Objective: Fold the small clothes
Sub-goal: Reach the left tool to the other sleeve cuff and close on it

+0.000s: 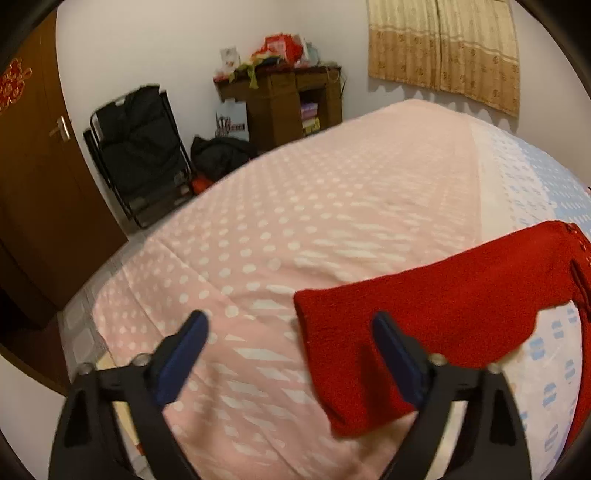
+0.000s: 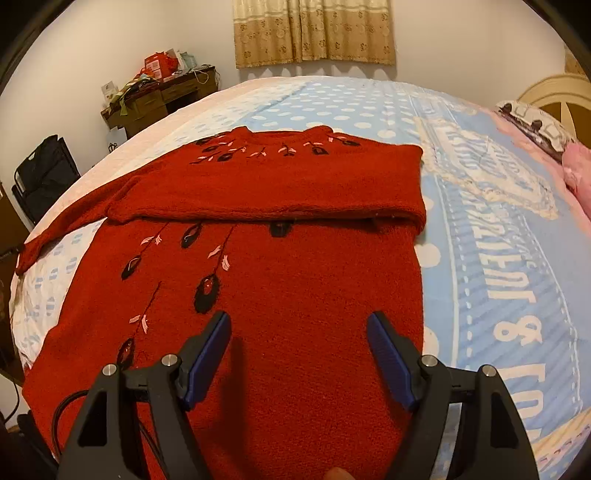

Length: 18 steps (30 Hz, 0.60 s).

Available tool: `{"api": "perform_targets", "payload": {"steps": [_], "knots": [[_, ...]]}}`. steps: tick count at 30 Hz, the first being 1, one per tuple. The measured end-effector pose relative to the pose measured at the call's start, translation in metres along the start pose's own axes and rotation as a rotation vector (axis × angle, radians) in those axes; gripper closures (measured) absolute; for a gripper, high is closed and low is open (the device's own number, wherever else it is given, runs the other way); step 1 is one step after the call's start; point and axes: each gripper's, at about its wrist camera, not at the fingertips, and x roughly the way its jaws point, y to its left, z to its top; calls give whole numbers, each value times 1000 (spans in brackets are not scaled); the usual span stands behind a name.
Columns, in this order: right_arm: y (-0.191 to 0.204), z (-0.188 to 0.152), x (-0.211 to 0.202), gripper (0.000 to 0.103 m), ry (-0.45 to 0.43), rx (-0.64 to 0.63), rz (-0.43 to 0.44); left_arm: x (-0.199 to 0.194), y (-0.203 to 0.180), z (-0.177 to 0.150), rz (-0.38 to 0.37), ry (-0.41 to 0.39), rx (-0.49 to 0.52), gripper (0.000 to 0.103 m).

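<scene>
Left wrist view cuts off the red sweater (image 1: 424, 314) at right; both tools released, grasping nothing.

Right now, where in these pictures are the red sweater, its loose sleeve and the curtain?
red sweater (image 2: 295, 295): right wrist view, plain knit of the body.
loose sleeve (image 1: 424, 295): left wrist view, middle of the sleeve.
curtain (image 2: 314, 33): right wrist view, middle of the fabric.
</scene>
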Motion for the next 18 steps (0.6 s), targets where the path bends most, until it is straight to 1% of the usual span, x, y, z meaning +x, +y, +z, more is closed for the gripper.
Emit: {"api": "perform_targets", "payload": {"steps": [1, 3, 5, 7, 8, 13, 15, 18], "knots": [[-1, -1, 1, 26, 3, 6, -1, 5, -1, 0, -15, 13, -8, 25], [-1, -1, 1, 26, 5, 8, -2, 10, 0, -2, -31, 26, -32, 29], [0, -1, 1, 26, 5, 5, -6, 12, 2, -4, -58, 32, -59, 31], [1, -1, 1, 26, 8, 0, -11, 10, 4, -5, -83, 30, -78, 38], [1, -1, 2, 26, 10, -2, -13, 11, 3, -5, -94, 31, -85, 39], [1, -1, 2, 26, 11, 2, -11, 9, 3, -7, -126, 22, -75, 56], [0, -1, 2, 26, 9, 7, -7, 9, 2, -7, -136, 24, -68, 60], [-2, -2, 1, 26, 7, 16, 1, 8, 1, -7, -135, 28, -75, 60]]}}
